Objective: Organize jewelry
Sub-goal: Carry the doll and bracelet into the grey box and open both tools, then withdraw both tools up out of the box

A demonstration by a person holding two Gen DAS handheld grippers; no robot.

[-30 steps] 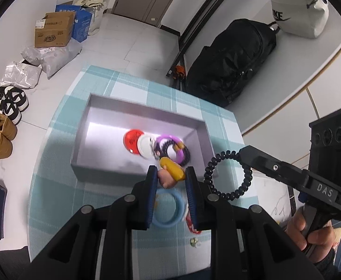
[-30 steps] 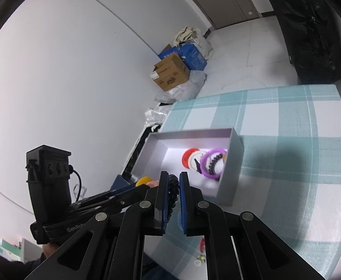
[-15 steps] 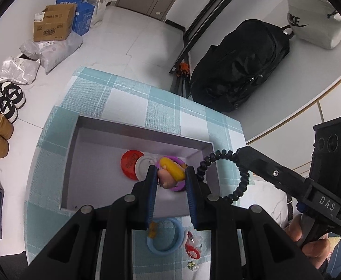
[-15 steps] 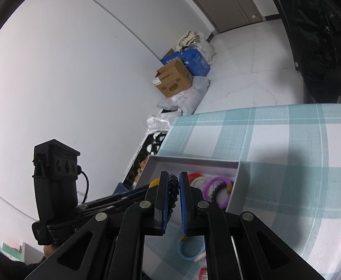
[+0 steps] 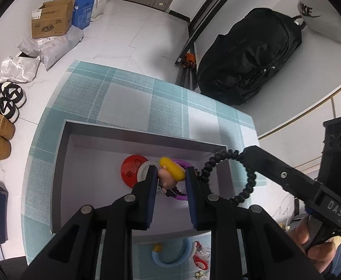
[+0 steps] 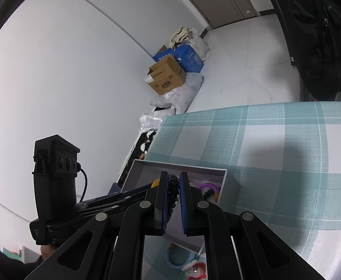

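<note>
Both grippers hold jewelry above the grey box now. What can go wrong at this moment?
The black bead bracelet in the right gripper hangs over the box's right wall, so it may drop outside. The left gripper's yellow and pink charm may land on the purple ring and tangle.

Looking steeply down along the left gripper (image 5: 171,175), close above the grey box (image 5: 133,133). Looking more shallowly along the right gripper (image 6: 171,186), facing the left gripper's side. Sharing the box and the checked cloth (image 6: 275,140).
</note>
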